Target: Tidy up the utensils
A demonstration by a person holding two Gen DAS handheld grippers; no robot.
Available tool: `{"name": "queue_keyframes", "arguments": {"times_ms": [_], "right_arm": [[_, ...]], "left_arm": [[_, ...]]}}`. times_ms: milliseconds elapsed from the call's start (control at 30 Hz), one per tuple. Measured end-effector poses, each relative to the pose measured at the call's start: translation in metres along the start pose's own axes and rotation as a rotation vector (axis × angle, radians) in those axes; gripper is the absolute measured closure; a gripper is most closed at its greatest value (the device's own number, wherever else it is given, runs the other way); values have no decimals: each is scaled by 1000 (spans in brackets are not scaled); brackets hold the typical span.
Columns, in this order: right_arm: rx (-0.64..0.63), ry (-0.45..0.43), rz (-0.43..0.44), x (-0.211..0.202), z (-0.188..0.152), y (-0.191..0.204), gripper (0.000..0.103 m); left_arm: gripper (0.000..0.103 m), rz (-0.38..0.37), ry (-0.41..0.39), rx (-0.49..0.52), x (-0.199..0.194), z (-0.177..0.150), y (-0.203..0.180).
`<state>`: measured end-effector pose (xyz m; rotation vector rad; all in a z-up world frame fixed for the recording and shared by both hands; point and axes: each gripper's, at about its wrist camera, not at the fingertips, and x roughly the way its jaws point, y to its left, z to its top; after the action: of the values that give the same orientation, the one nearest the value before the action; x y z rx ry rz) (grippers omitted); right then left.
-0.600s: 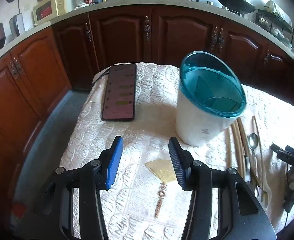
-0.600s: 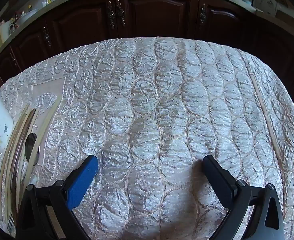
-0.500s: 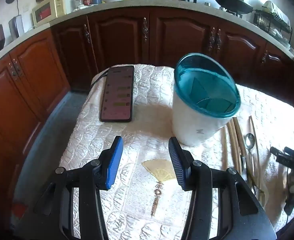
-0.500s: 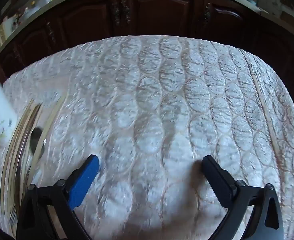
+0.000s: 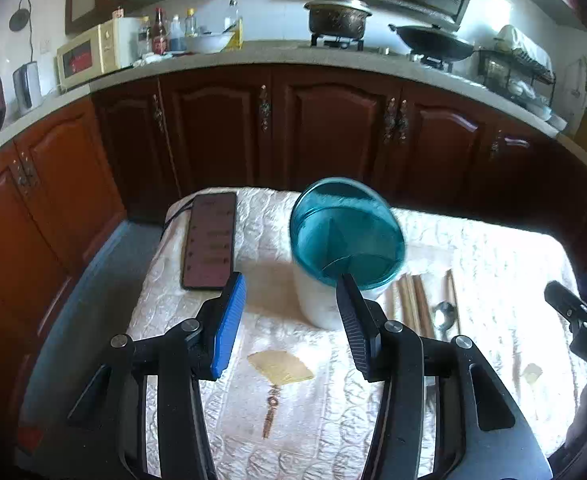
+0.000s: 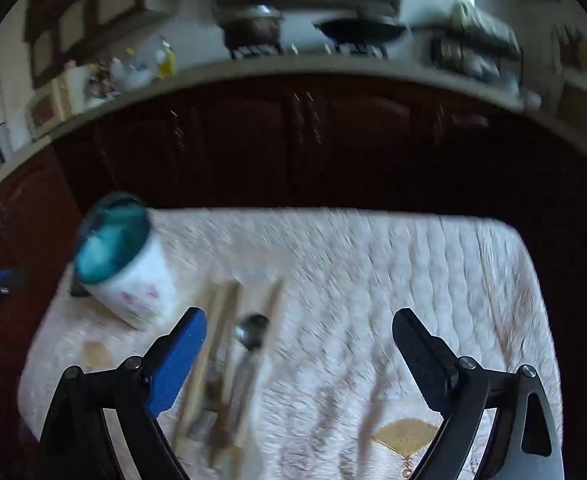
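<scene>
A white holder with a teal rim (image 5: 347, 240) (image 6: 127, 272) stands upright on the quilted tablecloth (image 5: 493, 264). Just to its right lie several utensils: wooden chopsticks (image 5: 411, 300) (image 6: 217, 336) and a metal spoon (image 5: 445, 314) (image 6: 251, 334). My left gripper (image 5: 291, 292) hangs open above the cloth, in front of the holder, with nothing between its fingers. My right gripper (image 6: 299, 326) stands wide open and empty above the cloth, the utensils just inside its blue left finger (image 6: 179, 356). The right wrist view is blurred. My right gripper also shows at the right edge (image 5: 577, 312).
A dark phone (image 5: 211, 246) with a cable lies on the table's far left. Gold fan motifs (image 5: 281, 366) (image 6: 403, 438) are stitched into the cloth. Brown cabinets (image 5: 325, 128) and a counter with a microwave, bottles, pots and a dish rack stand behind the table.
Both grippers have pulled back and tilted up, so the table looks farther and the counter shows. The right view now takes in the holder and utensils. Neither gripper's opening has changed.
</scene>
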<state>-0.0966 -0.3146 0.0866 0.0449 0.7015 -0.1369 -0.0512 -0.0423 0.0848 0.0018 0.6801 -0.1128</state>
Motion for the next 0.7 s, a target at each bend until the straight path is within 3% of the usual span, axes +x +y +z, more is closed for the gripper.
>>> {"name": "queue_keyframes", "arguments": {"times_ms": [200,700], "right_arm": [[-23,-83,41,-30,12,15,10],[-21,-123,55,-52,18,14,10]], "left_arm": [[56,-9,-36,19,-17,6,-14],[56,-28,-75,45,-35,11,-27]]}}
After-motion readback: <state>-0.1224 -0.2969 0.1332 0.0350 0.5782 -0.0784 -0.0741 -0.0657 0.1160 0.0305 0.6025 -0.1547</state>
